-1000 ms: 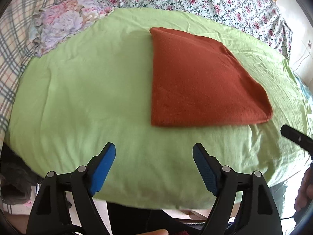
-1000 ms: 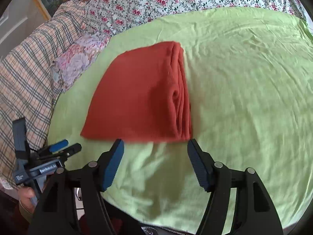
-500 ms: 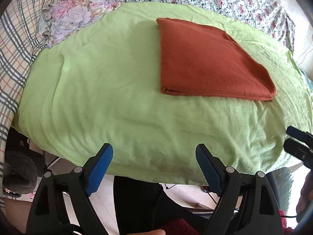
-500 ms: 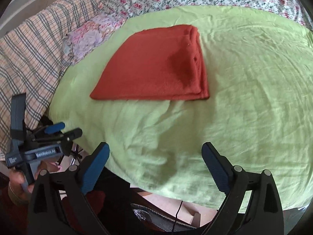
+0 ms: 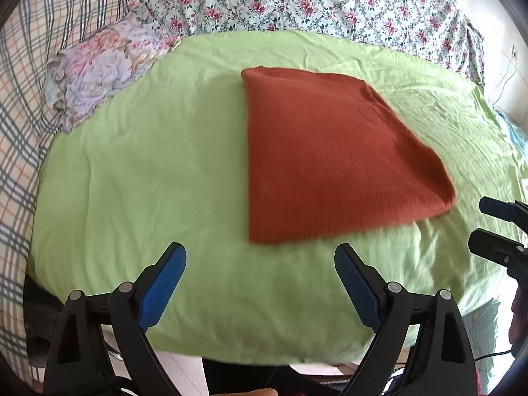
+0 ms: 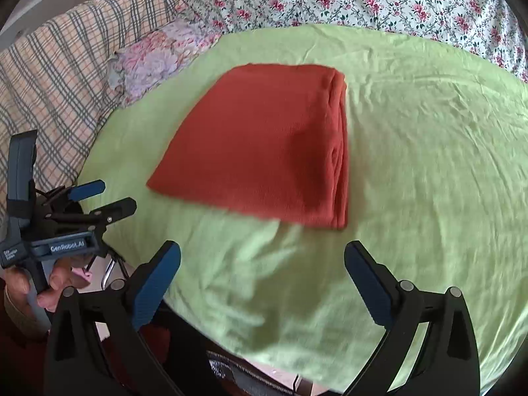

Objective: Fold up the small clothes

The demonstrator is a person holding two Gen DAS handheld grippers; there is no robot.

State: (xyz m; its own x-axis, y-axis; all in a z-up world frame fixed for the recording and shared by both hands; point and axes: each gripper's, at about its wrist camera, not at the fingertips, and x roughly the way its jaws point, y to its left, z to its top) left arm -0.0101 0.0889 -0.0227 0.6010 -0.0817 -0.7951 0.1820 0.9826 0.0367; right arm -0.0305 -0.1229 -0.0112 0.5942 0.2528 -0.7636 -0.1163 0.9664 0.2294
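A rust-orange garment [image 5: 330,165] lies folded flat on the green sheet [image 5: 148,165], its stacked fold edges on the right side in the right wrist view [image 6: 264,145]. My left gripper [image 5: 260,254] hovers just short of the garment's near edge. Its jaws are opening and nothing is between them. My right gripper [image 6: 262,249] hangs before the garment's near right corner, its jaws also opening on empty air. Each gripper shows in the other's view: the right one [image 5: 478,222] at the far right, the left one [image 6: 115,194] at the far left, held by a hand [image 6: 33,290].
A floral pillow [image 5: 102,66] rests at the sheet's back left. A plaid blanket [image 6: 49,82] lies left of it, and a flowered bedspread [image 5: 330,0] runs along the back. The sheet's near edge [image 5: 264,353] drops off below the grippers.
Both grippers' jaws have widened. The views drew back from the garment half a second ago and have come closer again. The folded garment has not moved.
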